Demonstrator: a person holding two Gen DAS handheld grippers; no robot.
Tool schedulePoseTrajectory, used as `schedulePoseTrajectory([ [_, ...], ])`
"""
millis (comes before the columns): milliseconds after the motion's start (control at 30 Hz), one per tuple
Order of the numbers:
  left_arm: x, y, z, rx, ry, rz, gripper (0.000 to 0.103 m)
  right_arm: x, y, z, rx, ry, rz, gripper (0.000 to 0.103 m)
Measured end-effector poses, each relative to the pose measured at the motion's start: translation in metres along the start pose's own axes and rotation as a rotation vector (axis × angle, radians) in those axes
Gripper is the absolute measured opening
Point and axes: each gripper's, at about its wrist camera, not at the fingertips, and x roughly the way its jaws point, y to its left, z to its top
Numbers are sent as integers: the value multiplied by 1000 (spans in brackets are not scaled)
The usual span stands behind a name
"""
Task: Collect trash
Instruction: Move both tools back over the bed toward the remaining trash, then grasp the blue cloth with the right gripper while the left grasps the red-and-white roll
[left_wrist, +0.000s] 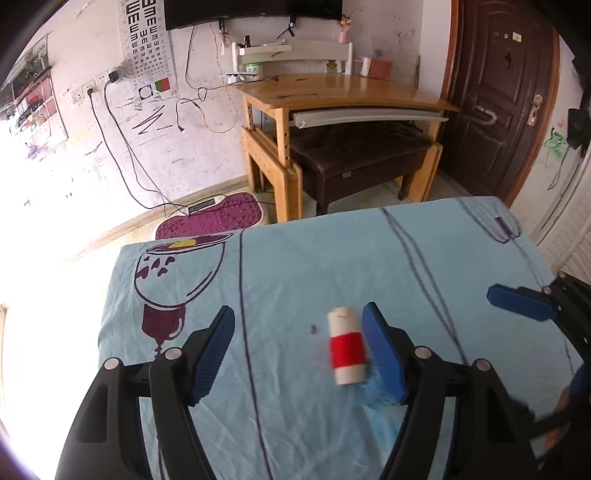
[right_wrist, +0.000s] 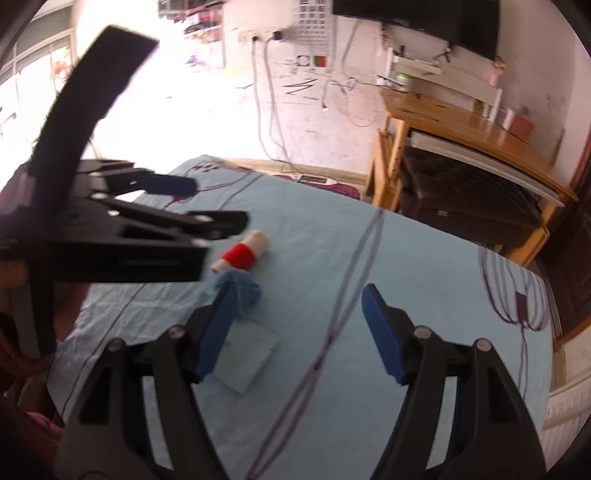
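Walls: I see pale pinkish-white plaster walls (left_wrist: 207, 122), scuffed and scribbled, with a white eye-test chart (left_wrist: 147, 40) and dangling black cables (left_wrist: 122, 155).
Screen: a black flat monitor (left_wrist: 255, 13) is mounted high on the wall.
Furniture: a light wooden desk (left_wrist: 340, 92) stands against the wall, with a dark brown padded bench (left_wrist: 362, 158) tucked under it.
Door: a dark brown panelled wooden door (left_wrist: 495, 110) is at my right.
Floor: a purple-topped foot platform (left_wrist: 210, 219) sits on pale flooring.
Counter: covered by a light blue cloth with dark purple line drawings (left_wrist: 369, 258).
Light: I get strong washed-out daylight from the left.
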Motion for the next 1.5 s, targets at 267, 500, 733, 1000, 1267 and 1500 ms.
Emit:
schedulePoseTrajectory([
  [267,28,3,5,-13,34,28,68,11,7,-2,-20,32,7,67],
  [500,31,-12,11,45,-19,83,70,17,10,-3,-27,44,13,67],
  [733,47,8,11,-4,48,94,70,23,14,-6,-32,58,25,67],
  [1000,60,26,10,-55,106,50,70,32,18,7,-40,54,47,67],
  [1267,60,36,8,-112,101,27,70,49,27,11,-87,82,36,47],
  [1500,56,54,9,-181,105,-42,70,53,24,12,-53,78,63,27],
])
